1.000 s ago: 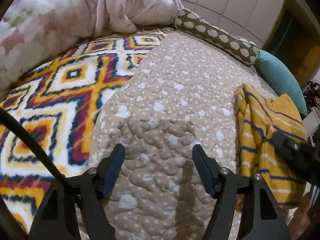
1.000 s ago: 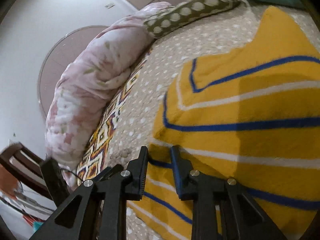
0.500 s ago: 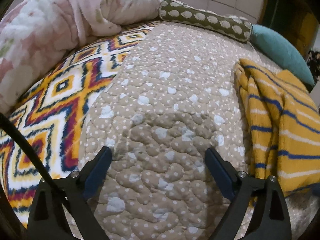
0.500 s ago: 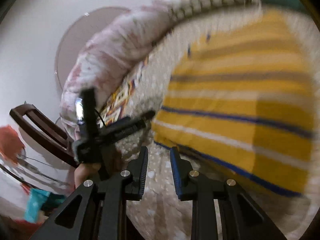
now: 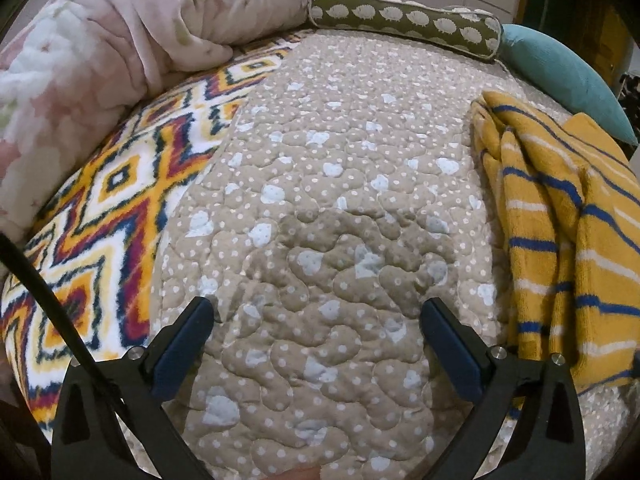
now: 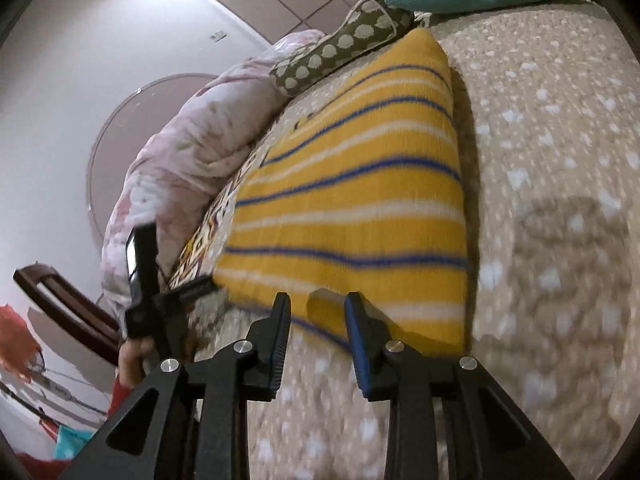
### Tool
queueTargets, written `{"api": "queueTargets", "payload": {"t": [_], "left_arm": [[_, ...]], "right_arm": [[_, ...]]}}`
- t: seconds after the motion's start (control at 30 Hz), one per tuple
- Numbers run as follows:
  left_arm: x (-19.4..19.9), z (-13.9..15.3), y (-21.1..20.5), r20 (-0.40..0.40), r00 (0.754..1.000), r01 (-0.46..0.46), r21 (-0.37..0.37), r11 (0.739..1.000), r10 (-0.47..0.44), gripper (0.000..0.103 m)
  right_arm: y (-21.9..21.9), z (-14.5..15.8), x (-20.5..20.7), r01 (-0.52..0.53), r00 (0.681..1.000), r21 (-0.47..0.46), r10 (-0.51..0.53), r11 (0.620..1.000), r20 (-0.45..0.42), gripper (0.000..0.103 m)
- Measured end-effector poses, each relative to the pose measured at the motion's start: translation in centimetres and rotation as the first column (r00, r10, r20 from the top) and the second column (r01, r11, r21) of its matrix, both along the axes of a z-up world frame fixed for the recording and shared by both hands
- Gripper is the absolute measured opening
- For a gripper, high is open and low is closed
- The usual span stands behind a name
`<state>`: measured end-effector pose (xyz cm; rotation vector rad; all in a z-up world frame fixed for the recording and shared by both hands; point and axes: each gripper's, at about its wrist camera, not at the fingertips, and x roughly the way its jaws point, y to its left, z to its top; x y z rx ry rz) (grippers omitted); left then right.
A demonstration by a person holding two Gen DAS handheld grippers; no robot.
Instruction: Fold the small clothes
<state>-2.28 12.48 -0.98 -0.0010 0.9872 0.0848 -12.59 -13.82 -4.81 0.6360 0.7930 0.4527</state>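
A yellow garment with blue and white stripes lies bunched on the beige quilt at the right of the left wrist view. My left gripper is wide open and empty over bare quilt, left of the garment. In the right wrist view the same garment lies flat just beyond my right gripper. Its jaws stand slightly apart at the garment's near edge with nothing between them. The left gripper shows there at the left.
The beige dotted quilt covers the bed. A bright diamond-pattern blanket lies at left, a pink floral duvet behind it. An olive bolster and a teal pillow line the far edge. A wooden chair stands beside the bed.
My left gripper opened wider and turned so the garment shows more fully. My right gripper let go of the garment's edge, pulled back and opened a little; the garment now lies flat.
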Motion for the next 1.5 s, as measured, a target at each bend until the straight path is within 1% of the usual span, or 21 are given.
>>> {"api": "queueTargets", "payload": {"t": [0.07,0.1,0.13,0.2,0.27,0.33,0.43,0.5,0.53,0.57,0.63,0.7,0.8,0.9,1.0,1.13,1.23,1.4,1.5], "left_arm": [[-0.8,0.4,-0.3,0.013,1.000,-0.014,0.024,1.000,0.014,0.103],[-1.6,0.8,-0.5,0.016,1.000,-0.025,0.034,0.999,0.024,0.103],[-2.3,1.1,-0.7,0.013,0.999,-0.034,0.039,0.999,0.033,0.103],[-4.2,2.2,-1.4,0.031,0.999,-0.038,0.047,0.998,0.037,0.103],[-7.0,4.2,-2.6,0.099,0.995,-0.036,0.052,0.998,0.031,0.103],[-10.2,6.5,-4.1,0.170,0.985,-0.043,0.054,0.998,0.033,0.103],[-13.6,9.1,-5.9,0.231,0.973,-0.031,0.062,0.998,0.016,0.103],[-15.8,10.9,-7.2,0.265,0.964,-0.011,0.066,0.998,-0.007,0.103],[-16.8,11.6,-7.7,0.285,0.958,-0.006,0.062,0.998,-0.012,0.103],[-17.7,12.2,-8.1,0.305,0.952,-0.001,0.055,0.998,-0.016,0.103],[-19.3,12.9,-8.8,0.335,0.942,0.001,0.040,0.999,-0.014,0.103],[-20.4,13.1,-9.5,0.351,0.936,0.003,0.031,1.000,-0.014,0.103],[-21.6,12.4,-10.4,0.339,0.940,0.020,0.035,0.999,-0.031,0.103],[-21.8,11.1,-11.1,0.295,0.954,0.043,0.043,0.998,-0.054,0.103],[-21.5,10.1,-11.3,0.259,0.964,0.053,0.040,0.998,-0.061,0.103],[-21.3,9.2,-11.9,0.220,0.973,0.056,0.054,0.997,-0.066,0.103],[-21.3,8.7,-12.3,0.200,0.977,0.068,0.062,0.996,-0.079,0.103],[-21.2,8.2,-12.9,0.174,0.979,0.098,0.078,0.992,-0.111,0.103],[-21.1,7.8,-13.2,0.157,0.979,0.116,0.075,0.990,-0.127,0.103]], "right_arm": [[0.0,0.1,-1.3,-0.016,1.000,-0.035,0.016,0.999,-0.012,0.031],[-0.1,0.3,-2.1,-0.014,1.000,-0.061,0.013,0.998,-0.013,0.034],[-0.3,0.3,-2.8,-0.005,1.000,-0.082,0.004,0.997,-0.012,0.040],[-1.0,0.6,-4.4,0.036,0.999,-0.136,-0.037,0.990,-0.005,0.045],[-1.6,0.9,-5.4,0.073,0.997,-0.172,-0.074,0.982,0.003,0.045],[-2.5,1.4,-6.5,0.126,0.992,-0.211,-0.125,0.969,0.018,0.045],[-3.4,2.8,-8.0,0.189,0.982,-0.270,-0.182,0.944,0.050,0.046],[-3.4,4.3,-9.0,0.226,0.974,-0.323,-0.211,0.919,0.082,0.047],[-3.3,4.9,-9.3,0.242,0.970,-0.348,-0.222,0.906,0.097,0.050],[-3.0,5.9,-9.9,0.268,0.963,-0.384,-0.238,0.884,0.125,0.052],[-2.4,7.3,-10.8,0.310,0.950,-0.432,-0.262,0.847,0.166,0.064],[-2.1,8.1,-11.7,0.340,0.940,-0.465,-0.281,0.818,0.193,0.064],[-1.4,8.4,-12.0,0.338,0.941,-0.502,-0.275,0.796,0.197,0.065],[-1.0,7.8,-11.9,0.327,0.945,-0.523,-0.271,0.787,0.182,0.066],[-0.9,6.6,-11.5,0.310,0.950,-0.528,-0.277,0.790,0.143,0.066],[-1.0,5.4,-11.1,0.296,0.953,-0.524,-0.285,0.799,0.102,0.066],[-0.9,4.9,-11.0,0.291,0.953,-0.538,-0.287,0.791,0.094,0.066],[-1.0,4.3,-10.8,0.280,0.954,-0.547,-0.292,0.789,0.068,0.066],[-1.2,3.9,-10.6,0.280,0.952,-0.552,-0.300,0.785,0.057,0.066]]}}
